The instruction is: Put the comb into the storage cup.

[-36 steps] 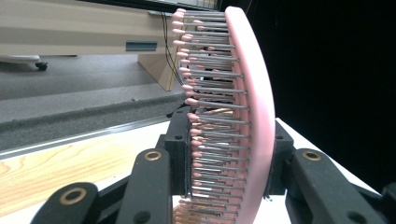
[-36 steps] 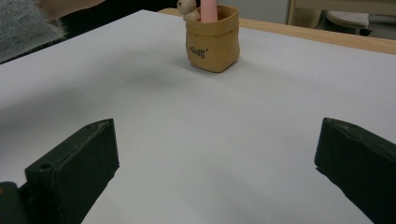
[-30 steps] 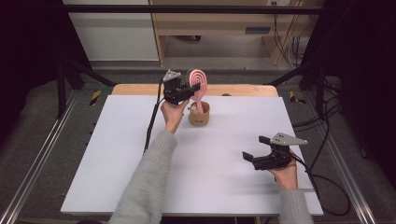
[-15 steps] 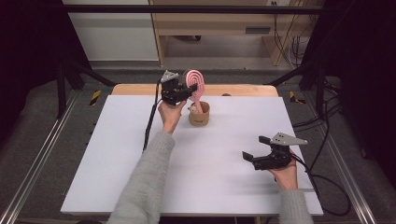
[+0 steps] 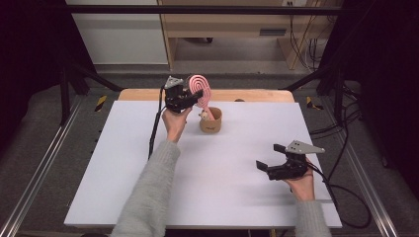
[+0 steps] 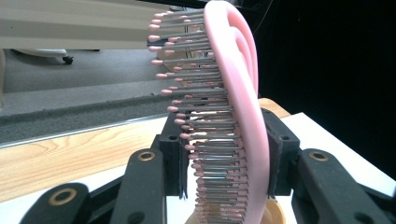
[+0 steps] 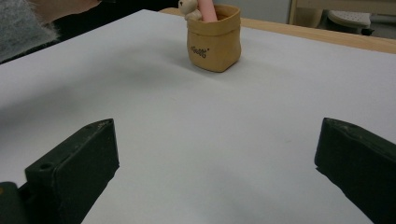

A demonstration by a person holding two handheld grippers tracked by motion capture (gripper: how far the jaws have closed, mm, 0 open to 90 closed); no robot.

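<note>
I've got the pink hairbrush (image 5: 200, 89) standing up out of the little tan pouch (image 5: 211, 121) at the far side of the white table (image 5: 123, 163), handle down inside it beside a small cream figure (image 5: 203, 116), head up in the air. My left gripper (image 5: 193, 98) is on the brush head, jaws either side of it; they've just been easing apart, and in the left gripper view the brush (image 6: 233, 116) sits between them, its pink back against one pad with a sliver of daylight between the bristle tips and the other, so I'd call that let go. My right gripper (image 5: 264, 167) waits near my edge of the table, jaws spread wide with nothing in them, looking at the pouch (image 7: 215, 39). I judge the brush light and stiff in the frame, smooth plastic that could slip, with springy pins that give under pressure. Better to pinch across the rim, flat on the back, than squeeze the bristles. The pouch looks soft and tippy, so gently does it.
</note>
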